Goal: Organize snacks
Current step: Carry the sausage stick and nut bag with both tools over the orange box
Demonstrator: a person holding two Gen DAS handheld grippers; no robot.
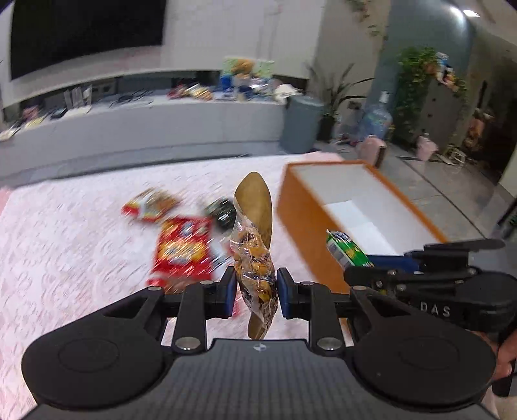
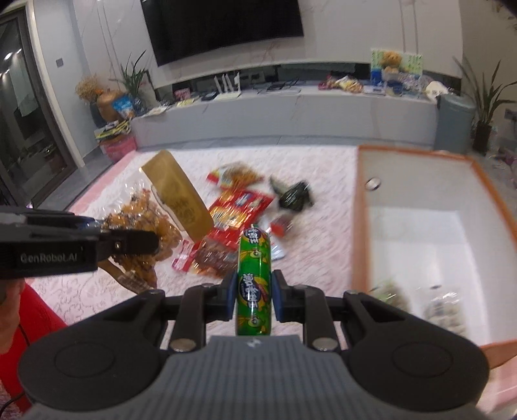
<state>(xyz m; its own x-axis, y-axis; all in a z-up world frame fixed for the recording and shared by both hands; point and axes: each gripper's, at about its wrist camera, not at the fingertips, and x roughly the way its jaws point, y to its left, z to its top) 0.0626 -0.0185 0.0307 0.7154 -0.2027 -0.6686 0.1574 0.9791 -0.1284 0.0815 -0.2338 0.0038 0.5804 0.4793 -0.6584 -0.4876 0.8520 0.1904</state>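
Observation:
My left gripper (image 1: 255, 287) is shut on a clear-and-gold snack bag (image 1: 255, 245) and holds it above the table; the bag also shows in the right wrist view (image 2: 171, 206). My right gripper (image 2: 253, 295) is shut on a green snack tube (image 2: 253, 278), left of the orange box (image 2: 355, 226); the tube also shows in the left wrist view (image 1: 345, 250). The box's white inside holds a few blurred packets (image 2: 442, 310). Red snack packs (image 2: 239, 210) and a dark packet (image 2: 294, 194) lie on the pink tablecloth (image 2: 97, 290).
A grey TV bench (image 2: 290, 113) with clutter and a large TV (image 2: 223, 26) stand behind the table. A grey bin (image 2: 452, 119), plants and a water bottle (image 1: 374, 119) are on the floor to the right.

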